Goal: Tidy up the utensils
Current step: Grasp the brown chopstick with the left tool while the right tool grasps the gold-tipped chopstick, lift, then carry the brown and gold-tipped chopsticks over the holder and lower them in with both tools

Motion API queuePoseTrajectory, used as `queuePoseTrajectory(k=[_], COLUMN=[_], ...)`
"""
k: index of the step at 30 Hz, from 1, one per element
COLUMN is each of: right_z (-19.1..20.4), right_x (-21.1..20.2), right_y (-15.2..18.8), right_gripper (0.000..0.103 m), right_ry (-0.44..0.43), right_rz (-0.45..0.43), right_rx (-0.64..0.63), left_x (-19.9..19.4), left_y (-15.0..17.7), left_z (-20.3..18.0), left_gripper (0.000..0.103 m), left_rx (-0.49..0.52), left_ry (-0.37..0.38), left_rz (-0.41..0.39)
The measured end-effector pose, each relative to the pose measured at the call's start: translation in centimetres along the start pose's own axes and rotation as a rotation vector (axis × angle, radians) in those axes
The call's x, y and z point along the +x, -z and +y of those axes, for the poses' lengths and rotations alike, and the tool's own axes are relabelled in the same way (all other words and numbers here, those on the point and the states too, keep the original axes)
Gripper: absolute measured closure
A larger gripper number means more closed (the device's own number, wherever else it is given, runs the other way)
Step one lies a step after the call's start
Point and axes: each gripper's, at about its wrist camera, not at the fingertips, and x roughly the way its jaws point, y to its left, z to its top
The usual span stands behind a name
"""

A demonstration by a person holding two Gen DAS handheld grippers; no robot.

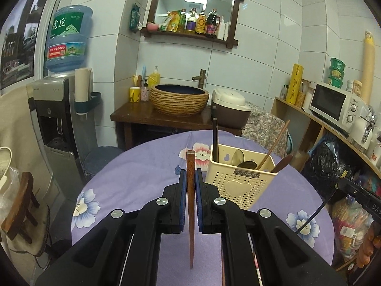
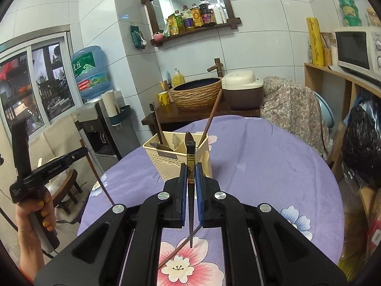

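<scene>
While both claws hang above the purple cloth, I have each clamped on one chopstick. My left gripper pinches a reddish-brown chopstick, upright, its tip clear of the table. My right gripper pinches a dark chopstick with a gold band. The cream holder stands just beyond, right of the left claw, already holding spoons and other chopsticks.

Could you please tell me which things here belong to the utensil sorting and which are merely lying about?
Job: brown chopstick, dark chopstick, cream holder, loose chopstick.

Lying about: rice cooker, microwave, water bottle, basin.
</scene>
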Motion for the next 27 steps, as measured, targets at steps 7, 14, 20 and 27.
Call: queuePoseTrajectory(k=[7,14,20,27], right_z=[0.2,0.7,0.9,1.2], right_x=[0.1,0.1,0.1,0.0], right_y=[-0.2,-0.2,-0.3,-1.4], right_gripper=[0.095,0.095,0.095,0.095], right_ry=[0.006,0.011,0.007,0.002], right_rz=[0.008,0.008,0.010,0.008], right_rx=[-0.020,-0.038,-0.047,-0.072], left_x=[-0.2,-0.3,-0.4,-0.7], left_y=[0.0,-0.1,-0.4,-1.8], left_z=[0.0,0.3,0.5,0.7], left_gripper=[0.095,0.095,0.095,0.095], left_rx=[0.004,0.006,0.007,0.021], left_ry=[0.001,-0.004,0.001,0.010], left_rz=[0.001,-0.004,-0.007,-0.018])
